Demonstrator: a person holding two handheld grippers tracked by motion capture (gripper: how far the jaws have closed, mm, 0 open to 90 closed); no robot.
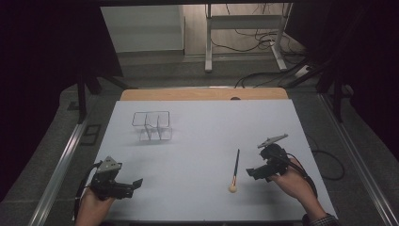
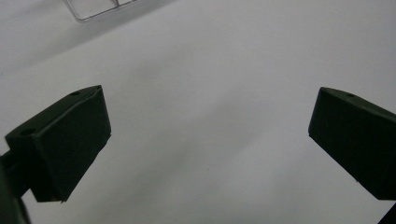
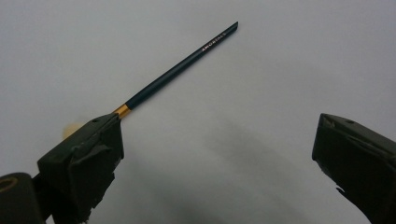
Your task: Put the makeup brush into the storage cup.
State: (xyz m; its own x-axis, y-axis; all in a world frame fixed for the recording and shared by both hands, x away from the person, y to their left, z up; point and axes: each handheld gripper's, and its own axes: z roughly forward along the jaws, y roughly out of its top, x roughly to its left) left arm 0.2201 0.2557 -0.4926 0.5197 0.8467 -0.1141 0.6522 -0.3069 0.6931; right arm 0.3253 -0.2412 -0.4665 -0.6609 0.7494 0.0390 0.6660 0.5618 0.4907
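Note:
A thin dark brush (image 1: 235, 167) with a gold ferrule and a pale round tip lies on the white table (image 1: 197, 136), right of centre. My right gripper (image 1: 251, 173) is open just right of the brush's tip end; in the right gripper view the brush (image 3: 182, 65) runs up and right from behind the left jaw, and nothing sits between the jaws (image 3: 217, 154). My left gripper (image 1: 136, 183) rests near the front left edge, open, with bare table between its jaws (image 2: 208, 126). A clear wire-like organiser (image 1: 151, 125) stands at the back left.
A corner of the clear organiser (image 2: 100, 8) shows at the top of the left gripper view. Beyond the table's far wooden edge (image 1: 202, 94) are a floor, a metal desk frame (image 1: 244, 37) and cables. Metal rails run along both table sides.

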